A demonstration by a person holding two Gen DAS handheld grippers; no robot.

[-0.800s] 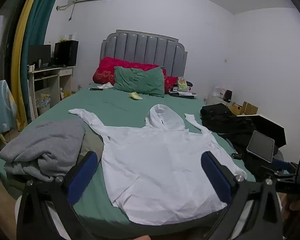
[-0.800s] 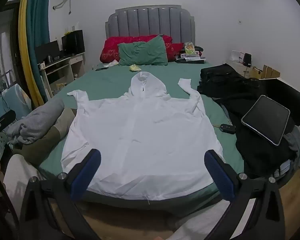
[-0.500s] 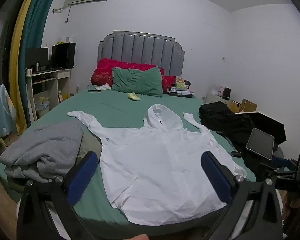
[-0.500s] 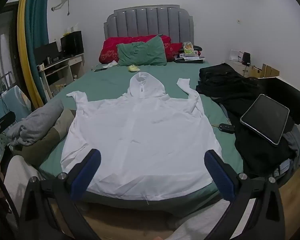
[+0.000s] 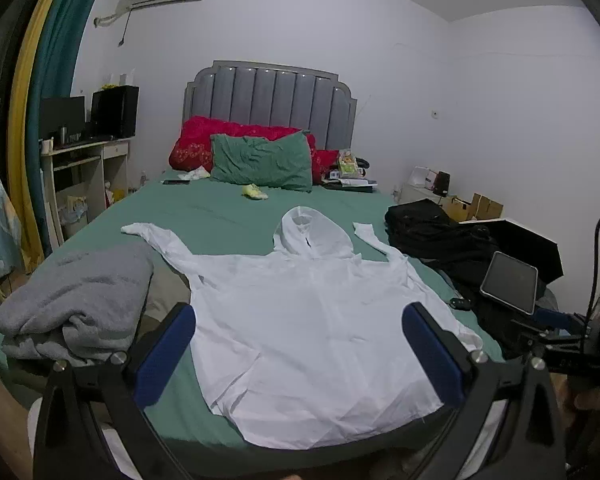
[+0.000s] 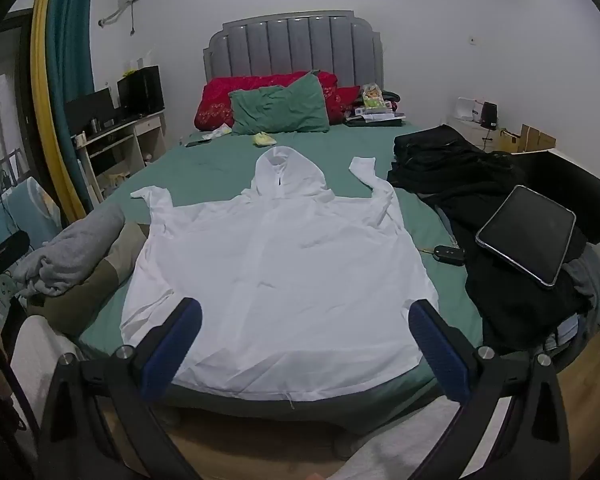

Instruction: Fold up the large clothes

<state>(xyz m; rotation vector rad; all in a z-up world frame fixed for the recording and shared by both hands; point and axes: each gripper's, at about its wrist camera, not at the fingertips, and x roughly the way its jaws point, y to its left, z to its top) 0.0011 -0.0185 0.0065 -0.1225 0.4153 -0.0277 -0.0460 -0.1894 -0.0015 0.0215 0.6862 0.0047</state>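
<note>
A white hooded top (image 5: 312, 320) lies spread flat, front down, on the green bed (image 5: 220, 216), hood toward the headboard and both sleeves angled out; it also shows in the right wrist view (image 6: 280, 264). Its hem hangs at the bed's foot edge. My left gripper (image 5: 298, 344) is open and empty, held above the hem. My right gripper (image 6: 306, 336) is open and empty, also above the hem at the foot of the bed.
A grey garment pile (image 5: 76, 304) lies on the bed's left near corner. Black clothes (image 6: 460, 160), a tablet (image 6: 528, 232) and a car key (image 6: 448, 256) lie on the right side. Pillows (image 5: 260, 160) lie at the headboard. A desk (image 5: 80, 160) stands left of the bed.
Both grippers have drifted slightly; the left view has tilted up a little. The top has not moved and both grippers stay open.
</note>
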